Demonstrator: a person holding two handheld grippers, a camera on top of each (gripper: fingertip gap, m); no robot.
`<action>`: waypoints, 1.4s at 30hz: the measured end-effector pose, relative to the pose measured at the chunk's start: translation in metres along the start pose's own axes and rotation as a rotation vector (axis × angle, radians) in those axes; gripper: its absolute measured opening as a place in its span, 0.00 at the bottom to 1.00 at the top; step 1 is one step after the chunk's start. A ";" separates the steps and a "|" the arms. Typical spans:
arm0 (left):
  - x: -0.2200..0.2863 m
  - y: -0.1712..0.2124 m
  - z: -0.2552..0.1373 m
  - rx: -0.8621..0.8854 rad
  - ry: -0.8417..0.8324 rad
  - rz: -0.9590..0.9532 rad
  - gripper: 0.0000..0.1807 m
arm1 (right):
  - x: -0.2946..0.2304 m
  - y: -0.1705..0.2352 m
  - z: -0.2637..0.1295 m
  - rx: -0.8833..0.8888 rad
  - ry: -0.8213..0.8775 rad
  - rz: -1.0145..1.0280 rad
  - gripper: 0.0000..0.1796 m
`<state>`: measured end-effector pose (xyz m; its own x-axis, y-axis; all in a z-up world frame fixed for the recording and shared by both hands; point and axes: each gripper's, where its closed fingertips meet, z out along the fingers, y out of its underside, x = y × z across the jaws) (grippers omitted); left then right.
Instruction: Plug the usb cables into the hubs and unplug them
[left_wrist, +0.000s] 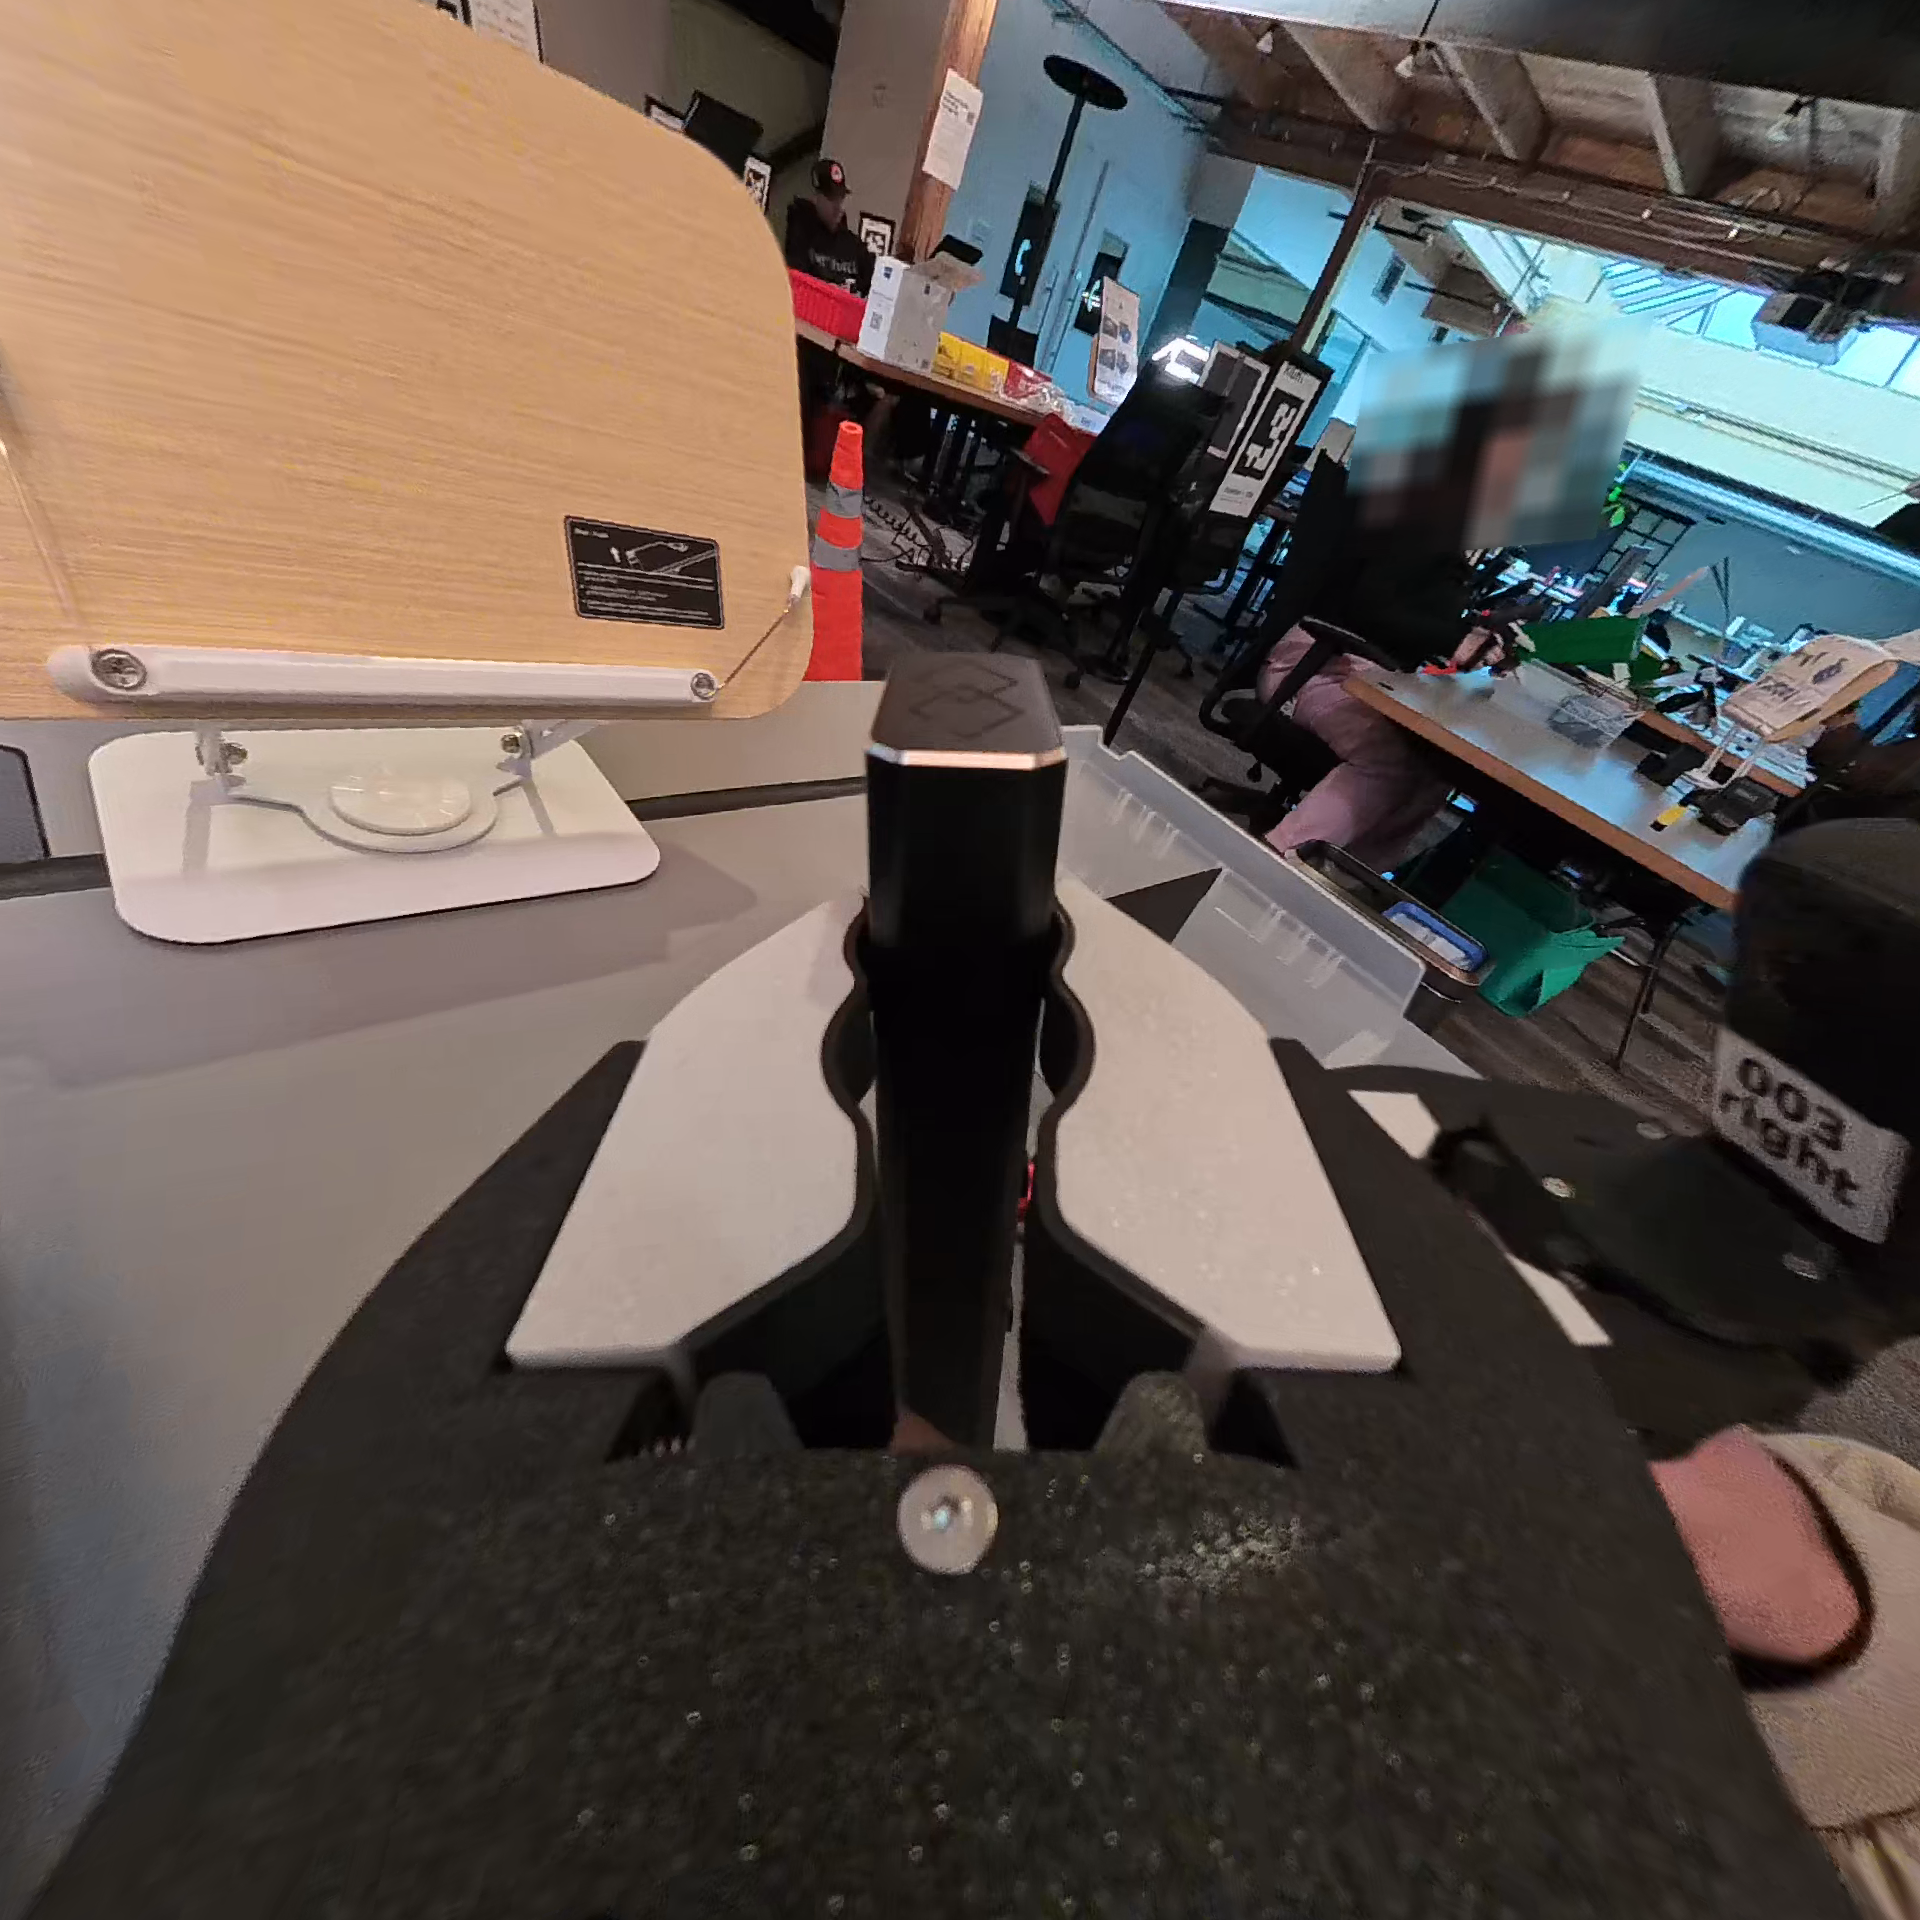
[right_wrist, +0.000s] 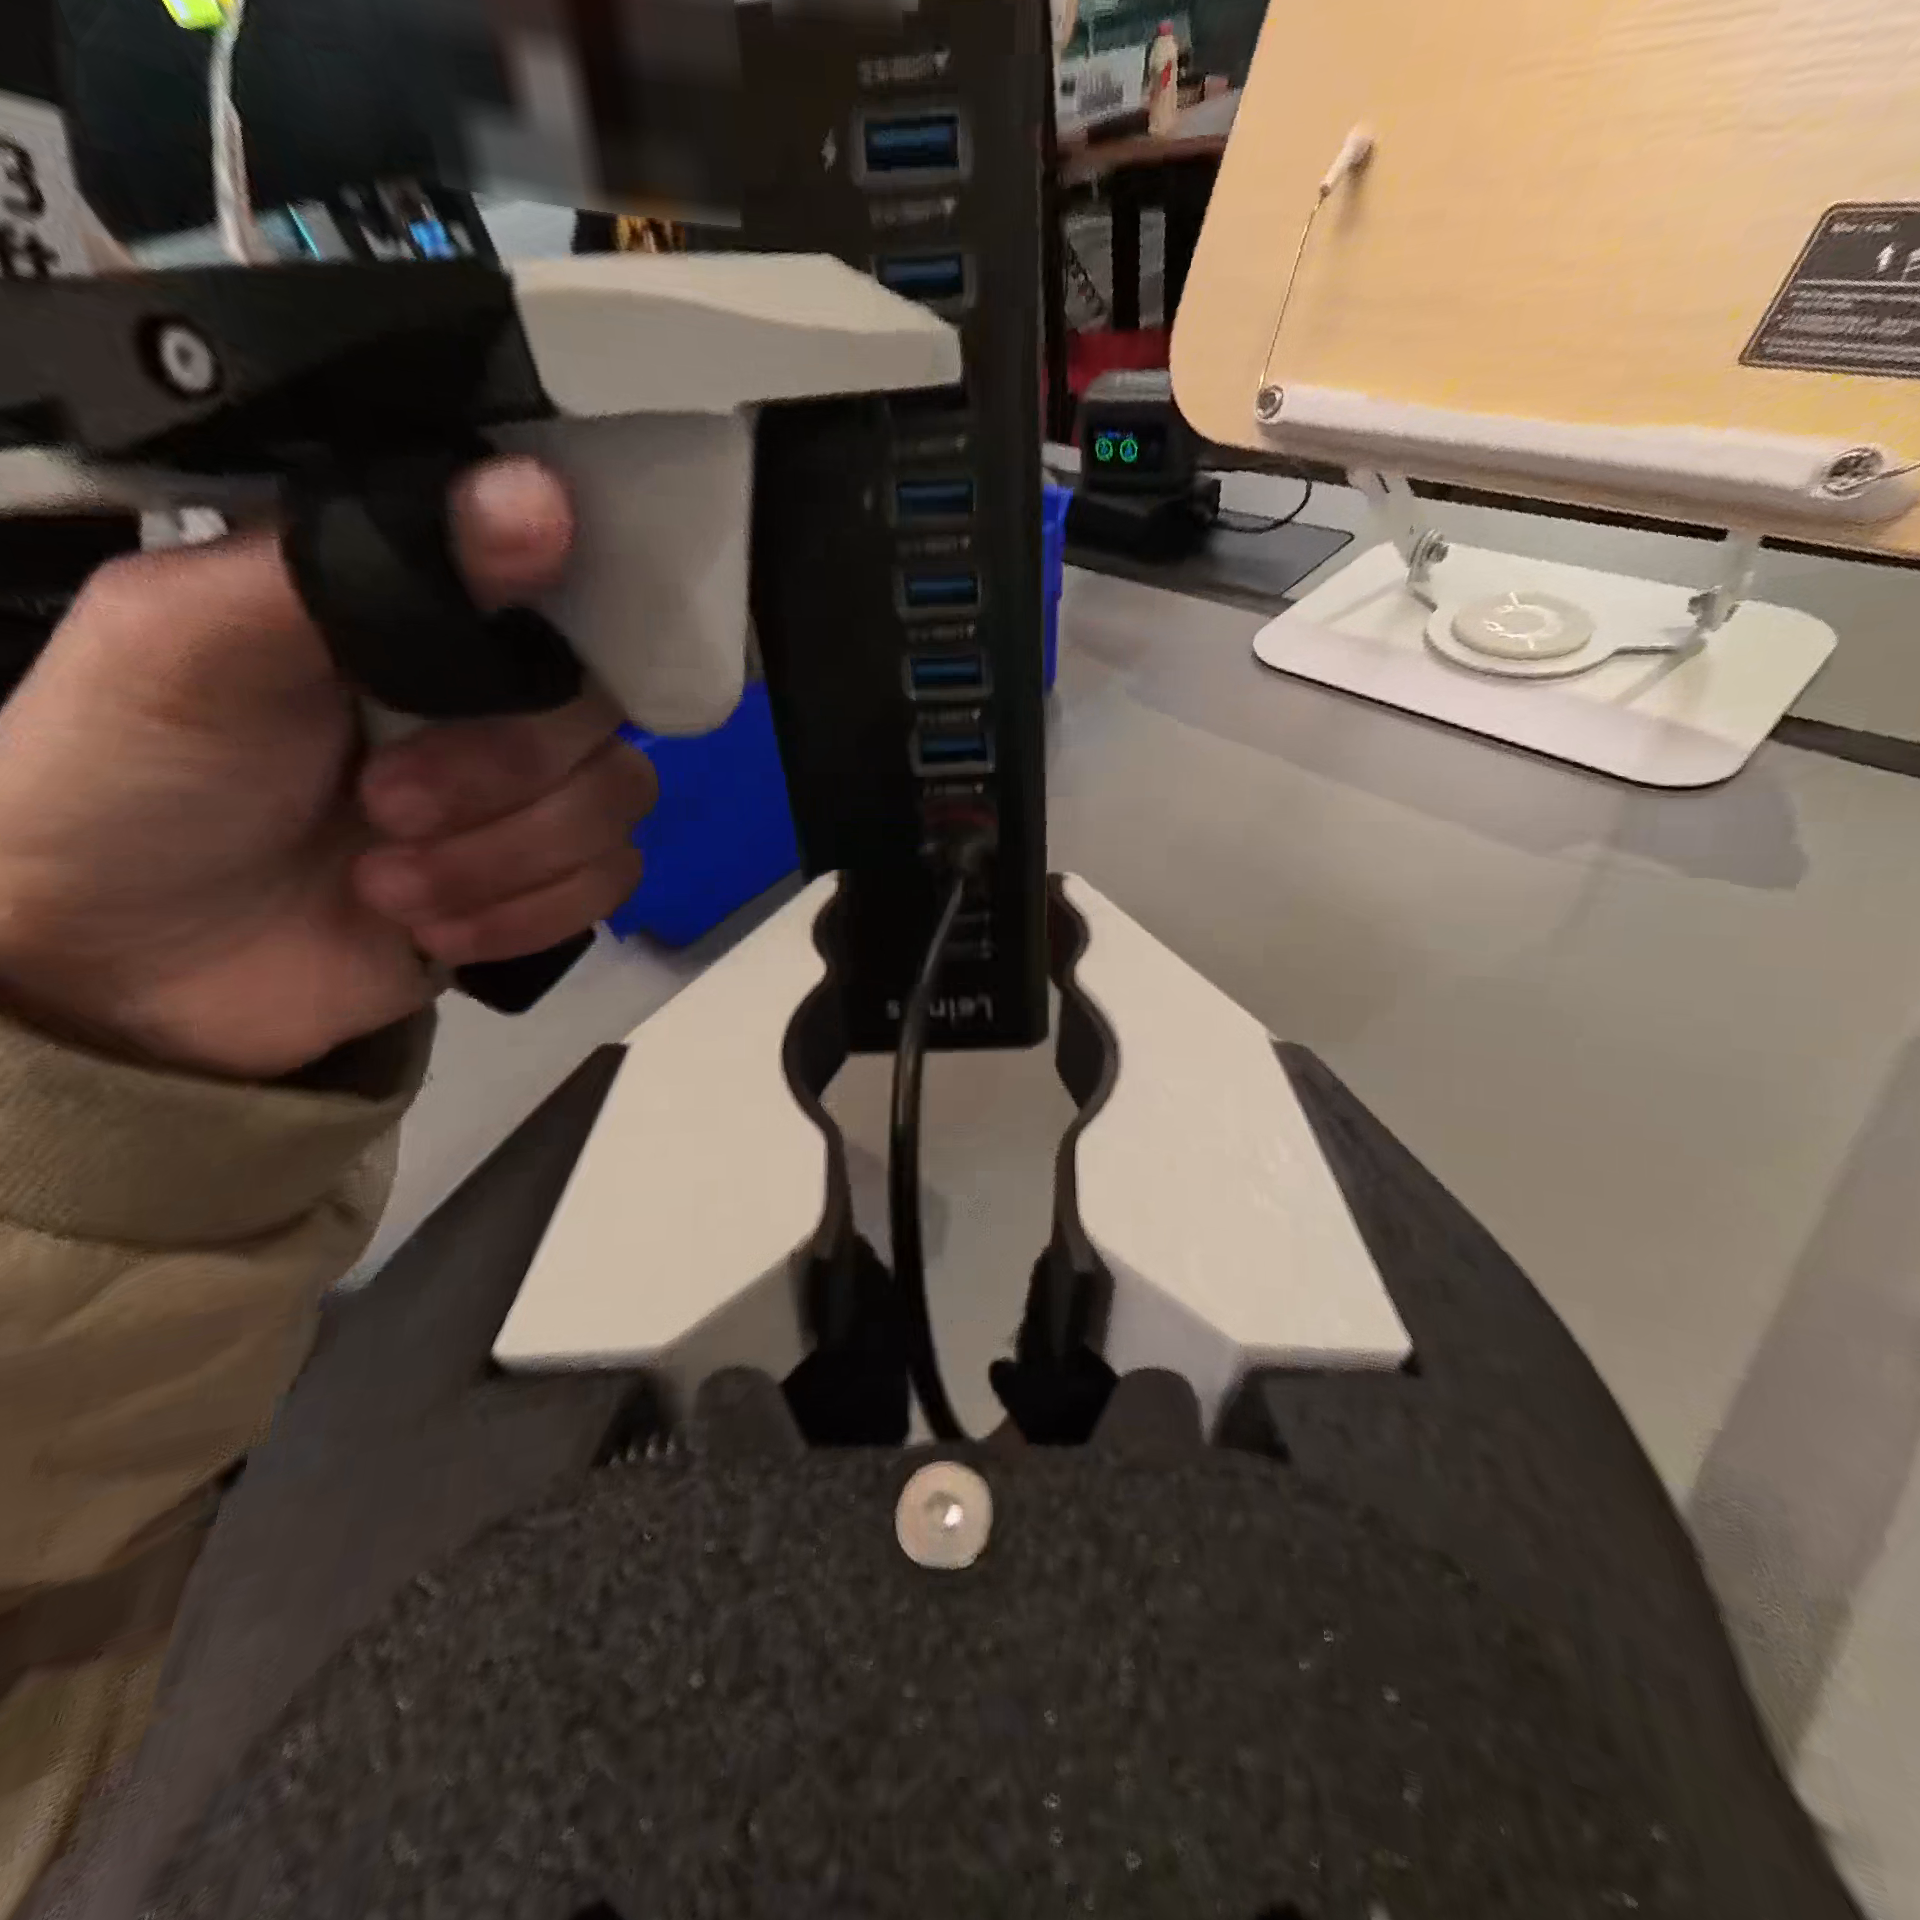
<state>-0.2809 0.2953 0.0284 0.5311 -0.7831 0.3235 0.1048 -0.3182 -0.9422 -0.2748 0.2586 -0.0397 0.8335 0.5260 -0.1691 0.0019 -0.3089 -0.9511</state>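
Left fingers (left_wrist: 961, 997) clamp the black hub (left_wrist: 961, 831); right fingers (right_wrist: 951, 997) apart around its cable (right_wrist: 909, 1122).

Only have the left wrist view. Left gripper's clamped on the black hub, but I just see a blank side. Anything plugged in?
Observer: Yes. The right wrist view faces the port side of the hub, and one black cable sits in a port near its lower end.
Operator: Is the right gripper on that cable?
Observer: No. The right gripper is open. The cable runs down through the gap between its fingers, and neither finger seems to touch it.
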 end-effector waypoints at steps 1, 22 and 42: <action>0.002 0.000 0.000 0.003 0.006 -0.001 0.15 | 0.000 -0.001 0.001 0.014 -0.002 0.011 0.15; 0.012 0.076 -0.006 -0.191 0.023 0.185 0.30 | 0.032 0.022 -0.008 0.074 -0.086 0.374 0.07; -0.004 0.131 -0.015 -0.304 0.006 0.215 0.15 | 0.000 0.032 -0.001 0.076 -0.077 0.098 0.08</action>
<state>-0.2820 0.2486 -0.0947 0.5090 -0.8521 0.1219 -0.2635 -0.2890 -0.9204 -0.2743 0.2481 -0.0703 0.7830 0.5561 -0.2787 -0.1217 -0.3024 -0.9454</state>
